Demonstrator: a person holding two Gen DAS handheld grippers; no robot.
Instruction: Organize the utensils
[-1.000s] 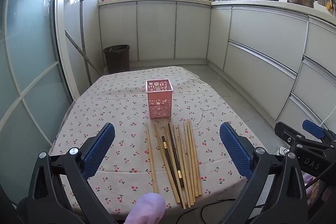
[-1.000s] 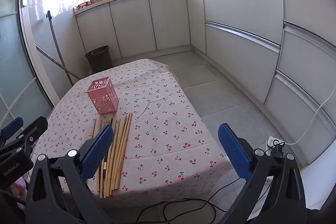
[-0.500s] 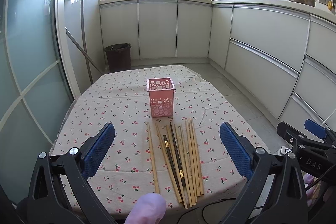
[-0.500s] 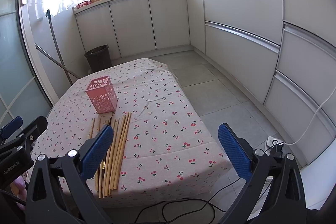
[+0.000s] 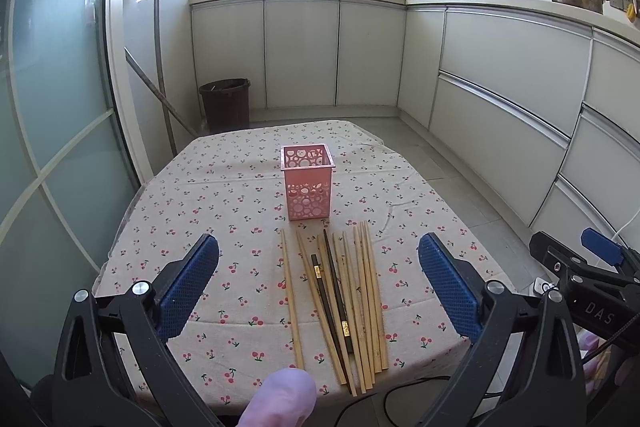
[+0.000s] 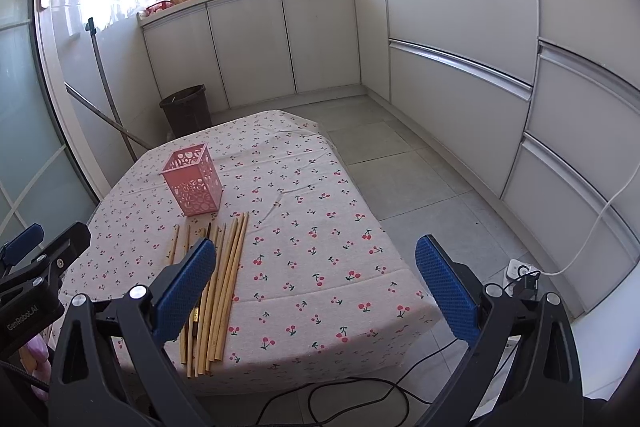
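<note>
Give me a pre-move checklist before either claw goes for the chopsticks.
1. Left claw open and empty: ok.
2. Right claw open and empty: ok.
3. Pink holder upright, mouth clear: ok.
4. Chopsticks flat on the tablecloth, within the table edge: ok.
5. Chopsticks separated enough to pick one: not ok, most lie bunched and overlapping; only the leftmost stick lies apart.
6. Cable below the table edge out of the way: cannot tell.
</note>
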